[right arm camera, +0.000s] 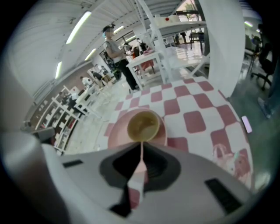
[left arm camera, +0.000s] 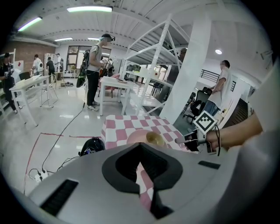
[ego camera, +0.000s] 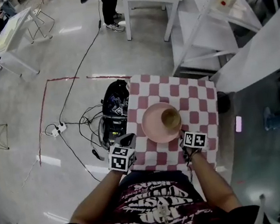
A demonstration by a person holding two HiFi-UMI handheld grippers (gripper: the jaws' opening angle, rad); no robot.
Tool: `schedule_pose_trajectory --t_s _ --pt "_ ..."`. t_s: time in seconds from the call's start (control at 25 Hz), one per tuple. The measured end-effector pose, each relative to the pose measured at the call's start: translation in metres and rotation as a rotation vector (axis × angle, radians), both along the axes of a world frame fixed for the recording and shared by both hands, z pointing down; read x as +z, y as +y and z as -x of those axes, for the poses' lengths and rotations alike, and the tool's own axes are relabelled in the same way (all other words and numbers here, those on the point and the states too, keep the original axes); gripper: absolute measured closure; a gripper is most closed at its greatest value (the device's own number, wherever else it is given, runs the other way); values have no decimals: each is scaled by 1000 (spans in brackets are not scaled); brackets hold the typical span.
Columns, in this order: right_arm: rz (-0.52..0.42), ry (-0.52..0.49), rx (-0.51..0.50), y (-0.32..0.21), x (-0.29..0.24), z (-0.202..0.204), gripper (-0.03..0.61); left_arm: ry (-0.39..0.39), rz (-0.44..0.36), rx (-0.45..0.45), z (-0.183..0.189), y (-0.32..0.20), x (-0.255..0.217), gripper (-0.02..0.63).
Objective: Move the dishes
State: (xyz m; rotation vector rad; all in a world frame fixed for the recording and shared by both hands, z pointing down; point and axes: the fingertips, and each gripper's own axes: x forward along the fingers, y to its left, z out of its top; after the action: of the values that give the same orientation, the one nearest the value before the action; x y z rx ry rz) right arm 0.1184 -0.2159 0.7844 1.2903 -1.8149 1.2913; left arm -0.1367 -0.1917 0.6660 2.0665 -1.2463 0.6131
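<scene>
At the near edge of the checkered table (ego camera: pixel 201 98), the left gripper (ego camera: pixel 129 137) is closed on nothing. The right gripper (ego camera: pixel 183 135), jaws together too, has its tips by the near right rim of the pink plate (ego camera: pixel 153 126). Farther in, a yellowish bowl (ego camera: pixel 171 118) sits on that plate.

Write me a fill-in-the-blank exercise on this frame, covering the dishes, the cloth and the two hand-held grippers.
1. The yellowish bowl sits on a ____ plate.
2. The cloth under the plate has a ____ pattern of pink and white squares.
3. The jaws of the left hand-held gripper and the right hand-held gripper are both ____.

Missing words: pink; checked; shut.
</scene>
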Motion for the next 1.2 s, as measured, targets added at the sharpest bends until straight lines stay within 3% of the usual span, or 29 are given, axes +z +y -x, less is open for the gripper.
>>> schedule_pose_trajectory --t_s 0.52,0.56,0.6,0.64,1.2 --pt "39 -63 72 -24 28 11 532 -26 43 -76 30 17 16 588" --pt "41 -76 83 -26 31 11 495 -26 47 -76 31 18 18 588" --pt "44 -88 96 -28 34 12 415 -28 54 -75 31 20 20 588" --pt "48 -93 110 -30 37 12 397 -29 60 -74 32 22 22 588" --pt "163 -82 227 -41 84 9 418 -42 96 -85 43 37 30 588"
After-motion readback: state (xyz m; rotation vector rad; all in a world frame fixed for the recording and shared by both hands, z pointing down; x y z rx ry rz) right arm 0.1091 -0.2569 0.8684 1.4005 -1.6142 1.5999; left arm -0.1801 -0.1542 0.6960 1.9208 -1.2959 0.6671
